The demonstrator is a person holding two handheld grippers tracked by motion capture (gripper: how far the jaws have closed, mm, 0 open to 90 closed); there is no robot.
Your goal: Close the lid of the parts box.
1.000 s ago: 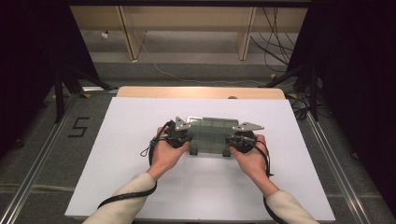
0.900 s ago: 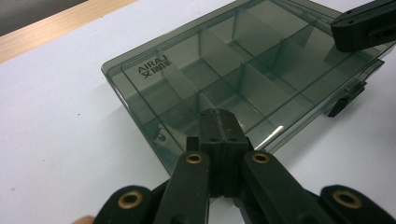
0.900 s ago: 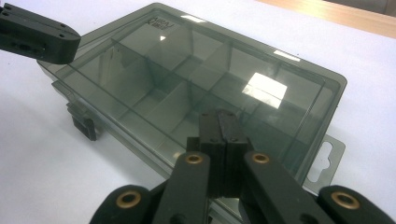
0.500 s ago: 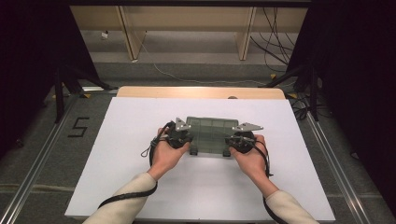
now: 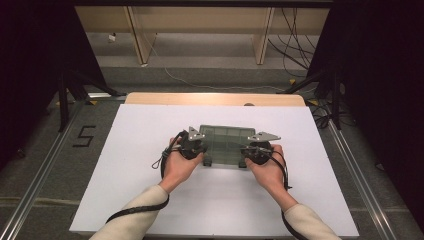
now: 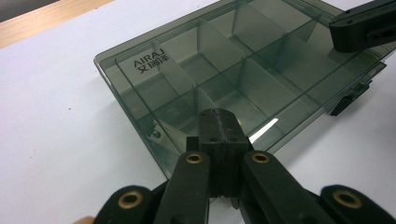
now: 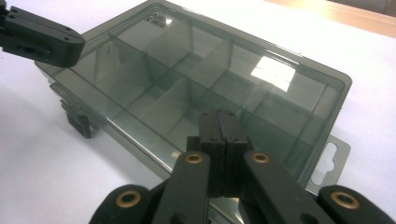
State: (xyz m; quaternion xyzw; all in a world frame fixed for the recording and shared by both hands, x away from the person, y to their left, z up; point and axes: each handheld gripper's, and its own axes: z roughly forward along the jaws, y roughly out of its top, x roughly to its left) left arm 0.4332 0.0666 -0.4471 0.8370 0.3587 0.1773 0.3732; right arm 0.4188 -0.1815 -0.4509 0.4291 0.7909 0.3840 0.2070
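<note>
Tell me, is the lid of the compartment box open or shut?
Shut. The clear lid lies flat on the compartment box, and its dividers show through it.

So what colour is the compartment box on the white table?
The compartment box is see-through smoky grey-green with white lettering on its lid, clearest in the left gripper view.

I see bare white surface [image 5: 150, 140] on every side of the box [image 5: 227, 142], open to my hands. The box sits between my left gripper [image 5: 192, 145] and right gripper [image 5: 257, 150], blocking passage between them.
</note>
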